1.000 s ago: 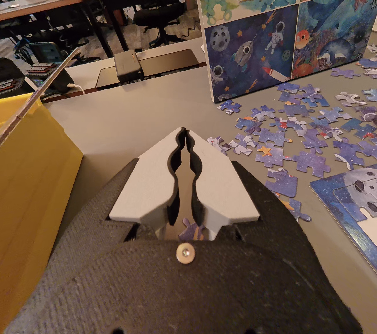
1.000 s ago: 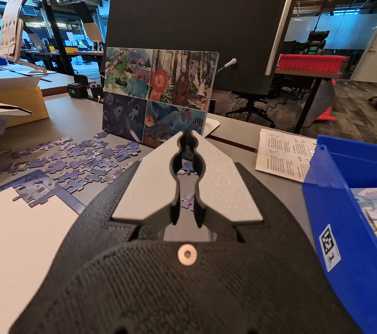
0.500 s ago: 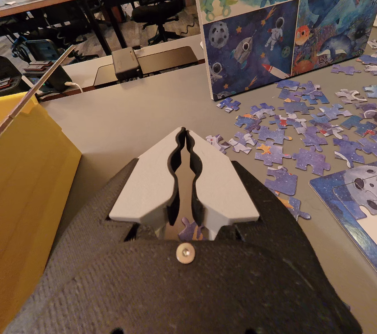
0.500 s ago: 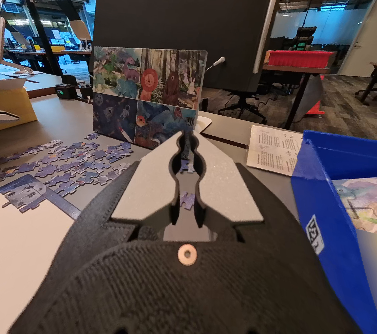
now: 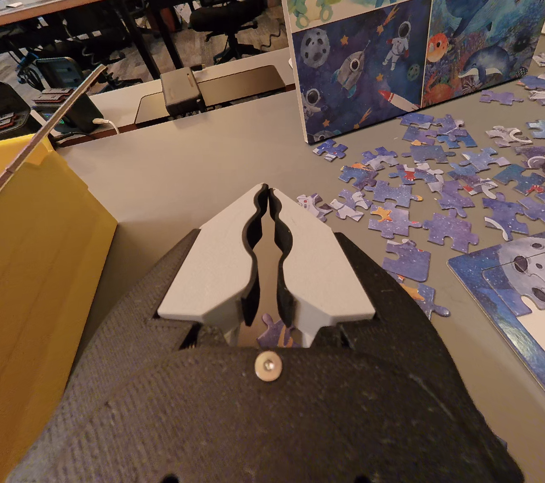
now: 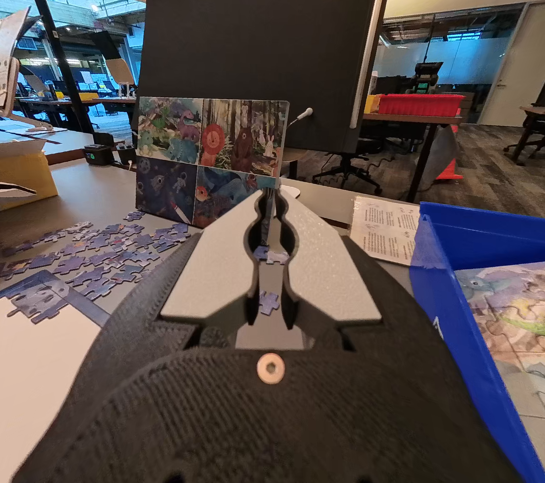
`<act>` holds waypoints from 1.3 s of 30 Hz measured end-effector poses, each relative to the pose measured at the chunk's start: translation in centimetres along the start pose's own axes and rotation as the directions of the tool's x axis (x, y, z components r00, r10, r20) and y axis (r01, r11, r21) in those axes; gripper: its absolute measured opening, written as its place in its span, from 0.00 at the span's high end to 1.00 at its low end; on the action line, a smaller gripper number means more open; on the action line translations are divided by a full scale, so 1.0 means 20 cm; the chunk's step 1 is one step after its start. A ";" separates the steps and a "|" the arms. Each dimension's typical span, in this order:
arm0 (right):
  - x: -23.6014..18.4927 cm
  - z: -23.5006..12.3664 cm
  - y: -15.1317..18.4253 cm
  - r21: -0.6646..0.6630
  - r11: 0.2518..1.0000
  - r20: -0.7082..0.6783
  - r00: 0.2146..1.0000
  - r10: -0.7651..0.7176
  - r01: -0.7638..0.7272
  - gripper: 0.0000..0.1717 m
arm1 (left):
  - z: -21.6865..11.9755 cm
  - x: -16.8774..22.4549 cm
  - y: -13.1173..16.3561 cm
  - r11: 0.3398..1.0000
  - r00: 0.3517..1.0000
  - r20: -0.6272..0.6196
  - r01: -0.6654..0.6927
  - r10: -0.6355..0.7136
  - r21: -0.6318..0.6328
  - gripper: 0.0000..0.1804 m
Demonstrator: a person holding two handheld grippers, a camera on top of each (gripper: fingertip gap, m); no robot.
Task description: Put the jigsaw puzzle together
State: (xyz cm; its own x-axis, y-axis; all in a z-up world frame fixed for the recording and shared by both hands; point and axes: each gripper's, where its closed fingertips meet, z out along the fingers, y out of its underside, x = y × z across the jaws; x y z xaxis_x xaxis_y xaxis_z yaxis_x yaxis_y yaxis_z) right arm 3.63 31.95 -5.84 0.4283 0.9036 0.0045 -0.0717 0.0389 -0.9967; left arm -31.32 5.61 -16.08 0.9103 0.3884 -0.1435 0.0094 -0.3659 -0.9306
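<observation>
Both my grippers hover over the grey desk (image 5: 191, 162): left gripper (image 5: 267, 188) fingertips pressed together on nothing, right gripper (image 6: 269, 194) barely parted. Loose puzzle pieces (image 5: 418, 203) lie just beyond, then the picture box (image 6: 211, 156) upright near the far edge.

Open-plan office: rows of desks (image 6: 67, 103), swivel chair (image 5: 230, 11), glass partitions (image 6: 448, 56), carpet floor (image 6: 486, 174), exposed beams.

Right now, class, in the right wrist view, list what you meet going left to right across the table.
Yellow box → loose puzzle pieces → upright picture board → printed sheet → blue bin.
</observation>
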 end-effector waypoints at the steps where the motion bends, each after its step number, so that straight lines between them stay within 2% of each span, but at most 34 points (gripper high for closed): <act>1: 0.00 0.00 0.00 0.002 1.000 0.000 1.000 -0.005 0.005 0.98 | 0.00 0.00 0.00 1.000 1.000 0.000 -0.001 0.001 0.000 1.00; 21: -0.01 -0.05 -0.10 0.084 0.996 0.005 1.000 -0.022 0.022 0.99 | 0.00 0.01 0.01 1.000 1.000 0.001 -0.014 0.014 -0.006 1.00; 27: 0.04 -0.11 -0.19 0.127 0.987 -0.052 0.995 -0.091 0.097 0.98 | -0.01 0.01 -0.01 1.000 1.000 -0.005 -0.008 0.008 0.015 1.00; 32: 0.09 -0.17 -0.24 0.200 0.980 -0.031 0.999 0.011 -0.004 0.98 | 0.00 0.02 -0.01 1.000 1.000 -0.012 -0.012 0.012 0.016 0.99; 35: 0.08 -0.14 -0.20 0.176 0.983 0.007 0.998 0.059 -0.059 0.96 | -0.01 0.02 -0.02 1.000 1.000 -0.017 -0.013 0.014 0.026 0.99; 39: 0.03 -0.10 -0.15 0.127 0.990 0.033 0.998 0.051 -0.055 0.95 | -0.01 0.03 -0.03 0.999 1.000 -0.026 -0.009 0.009 0.032 0.99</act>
State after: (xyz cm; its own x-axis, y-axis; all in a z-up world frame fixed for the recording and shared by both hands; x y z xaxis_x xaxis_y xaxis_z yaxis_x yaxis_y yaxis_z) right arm 5.87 31.62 -3.10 0.3946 0.9178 -0.0436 -0.2088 0.0434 -0.9770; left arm -30.73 5.80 -15.54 0.9208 0.3627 -0.1434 -0.0118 -0.3416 -0.9398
